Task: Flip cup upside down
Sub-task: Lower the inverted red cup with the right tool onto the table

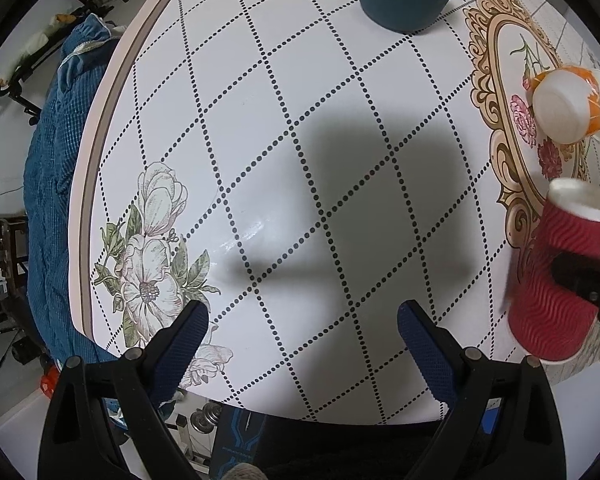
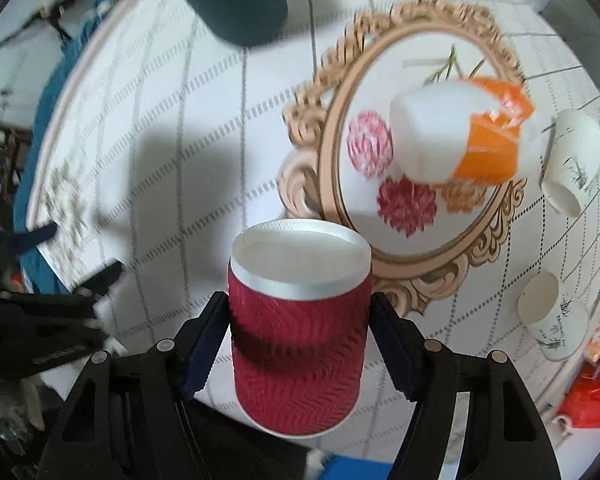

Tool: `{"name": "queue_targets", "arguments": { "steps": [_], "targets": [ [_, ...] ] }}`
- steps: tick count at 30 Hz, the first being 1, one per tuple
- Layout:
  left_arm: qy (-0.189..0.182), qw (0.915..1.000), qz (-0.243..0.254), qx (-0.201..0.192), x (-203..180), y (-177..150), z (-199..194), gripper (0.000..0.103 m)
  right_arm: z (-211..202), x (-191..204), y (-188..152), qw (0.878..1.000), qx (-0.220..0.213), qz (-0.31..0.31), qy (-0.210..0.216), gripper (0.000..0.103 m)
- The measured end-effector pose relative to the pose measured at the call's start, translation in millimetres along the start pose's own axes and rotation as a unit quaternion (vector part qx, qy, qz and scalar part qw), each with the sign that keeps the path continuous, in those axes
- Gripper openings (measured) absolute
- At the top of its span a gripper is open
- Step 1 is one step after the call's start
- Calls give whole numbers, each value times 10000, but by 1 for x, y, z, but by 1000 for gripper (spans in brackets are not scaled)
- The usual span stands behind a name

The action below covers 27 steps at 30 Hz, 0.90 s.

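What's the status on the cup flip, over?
Right gripper clamped on red cup, base end away from camera, lifted off table. Left gripper open, empty. Orange cup and teal cup beyond, clear of it.

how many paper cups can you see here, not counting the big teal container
4: red cup held in the right gripper, orange-and-white cup on the oval print, two white cups at the right edge. More may be hidden.

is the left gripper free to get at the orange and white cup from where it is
Probably yes. The left gripper is open and empty over bare table, and the orange and white cup lies off to its side, but the red cup held in the right gripper sits partly between them.
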<state>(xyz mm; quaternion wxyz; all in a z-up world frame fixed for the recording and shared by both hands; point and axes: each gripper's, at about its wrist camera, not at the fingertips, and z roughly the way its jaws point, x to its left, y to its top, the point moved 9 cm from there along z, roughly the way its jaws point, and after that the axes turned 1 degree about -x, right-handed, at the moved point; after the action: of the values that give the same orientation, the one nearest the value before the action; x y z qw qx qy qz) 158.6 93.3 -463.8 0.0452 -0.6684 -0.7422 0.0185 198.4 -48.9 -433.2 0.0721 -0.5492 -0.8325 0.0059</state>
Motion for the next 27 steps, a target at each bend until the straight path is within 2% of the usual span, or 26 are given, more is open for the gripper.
{"name": "queue_targets", "arguments": {
  "steps": [6, 10, 14, 19, 27],
  "targets": [
    [97, 9999, 91, -26, 0, 7, -4, 97, -31, -8, 15, 9926, -1161, 324, 127, 73],
    [126, 9999, 102, -45, 1, 10, -3, 97, -44, 0, 29, 9784, -2032, 378, -25, 73],
    [154, 9998, 125, -52, 3, 11, -3, 97, -32, 10, 36, 9671, -2517, 337, -170, 73],
    [117, 9997, 150, -118, 6, 11, -6, 97, -30, 20, 25, 9616, -2716, 188, -340, 73],
    [103, 9987, 227, -451, 10, 15, -19, 97, -15, 19, 6, 9703, -2349, 515, -281, 74]
  ]
}}
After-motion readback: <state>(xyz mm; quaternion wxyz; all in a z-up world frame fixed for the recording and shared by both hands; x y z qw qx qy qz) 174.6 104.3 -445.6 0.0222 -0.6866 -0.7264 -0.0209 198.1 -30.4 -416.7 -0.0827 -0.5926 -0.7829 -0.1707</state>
